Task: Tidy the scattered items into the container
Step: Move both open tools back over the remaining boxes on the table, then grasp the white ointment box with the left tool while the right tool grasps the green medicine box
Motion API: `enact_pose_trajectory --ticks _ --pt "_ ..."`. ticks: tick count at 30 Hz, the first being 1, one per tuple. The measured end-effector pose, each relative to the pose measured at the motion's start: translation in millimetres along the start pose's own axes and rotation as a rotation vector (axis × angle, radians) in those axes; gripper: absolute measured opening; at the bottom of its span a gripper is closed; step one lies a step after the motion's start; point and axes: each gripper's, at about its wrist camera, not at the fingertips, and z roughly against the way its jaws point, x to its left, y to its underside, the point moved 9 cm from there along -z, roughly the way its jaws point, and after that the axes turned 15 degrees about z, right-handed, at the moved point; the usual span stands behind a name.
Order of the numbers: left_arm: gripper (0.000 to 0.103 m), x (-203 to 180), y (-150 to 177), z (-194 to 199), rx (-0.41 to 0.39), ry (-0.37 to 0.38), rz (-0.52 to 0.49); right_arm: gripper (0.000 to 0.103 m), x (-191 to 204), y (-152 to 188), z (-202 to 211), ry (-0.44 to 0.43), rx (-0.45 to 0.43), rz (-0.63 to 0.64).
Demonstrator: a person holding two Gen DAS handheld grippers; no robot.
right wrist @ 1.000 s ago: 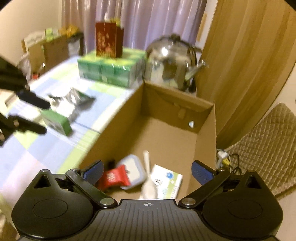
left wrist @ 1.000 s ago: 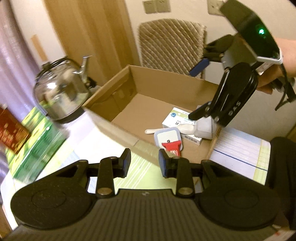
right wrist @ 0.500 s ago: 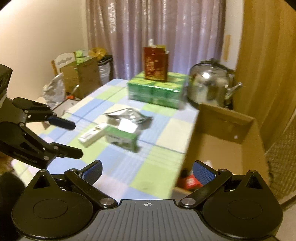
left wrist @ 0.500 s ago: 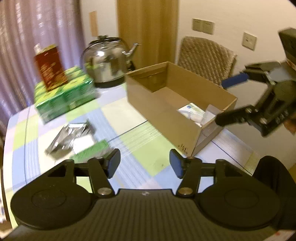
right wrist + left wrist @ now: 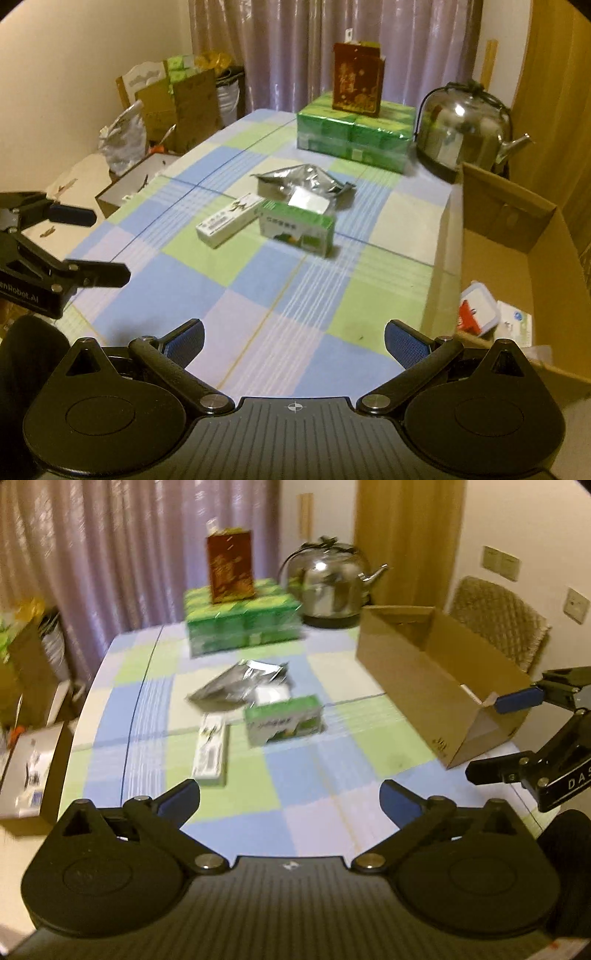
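Note:
An open cardboard box (image 5: 436, 664) (image 5: 524, 236) stands at the table's right side, holding a red-and-white lidded tub (image 5: 476, 312) and a white packet (image 5: 515, 325). On the checked cloth lie a green carton (image 5: 284, 720) (image 5: 297, 225), a long white box (image 5: 210, 749) (image 5: 231, 219) and a silver foil pouch (image 5: 240, 681) (image 5: 303, 182). My left gripper (image 5: 290, 803) (image 5: 90, 247) is open and empty over the table's near edge. My right gripper (image 5: 293, 341) (image 5: 498, 734) is open and empty, beside the cardboard box.
A steel kettle (image 5: 328, 585) (image 5: 465, 129) and a stack of green packs (image 5: 240, 626) (image 5: 354, 134) with a red bag (image 5: 356, 79) on top stand at the far end. A wicker chair (image 5: 498, 620) is behind the box. Clutter (image 5: 170, 107) stands left of the table.
Both grippers have pulled back from the cardboard box and turned toward the table. The left gripper's jaws have opened wide. The loose items on the cloth have come into view.

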Motion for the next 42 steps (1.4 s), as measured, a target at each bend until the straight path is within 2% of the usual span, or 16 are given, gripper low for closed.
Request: enact_pose_trajectory --ticks 5,10,25,33,42 --pt "0.102 27.1 18.7 4.1 0.009 -0.047 0.048 0.101 10.3 0.9 -7.8 -0.019 0.016 0.007" --pt "0.102 44.4 26.4 9.6 0.007 -0.060 0.087 0.101 17.0 0.2 -14.3 -0.023 0.031 0.017" --pt "0.102 57.3 31.5 -1.7 0.027 -0.057 0.120 0.101 24.0 0.6 -37.9 -0.039 0.083 0.029" --pt "0.102 65.6 24.8 -22.5 0.043 -0.069 0.120 0.101 15.6 -3.9 -60.0 -0.052 0.094 0.027" --pt "0.099 79.2 1.6 -72.5 0.058 -0.088 0.093 0.101 -7.4 -19.0 -102.0 -0.049 0.103 0.079"
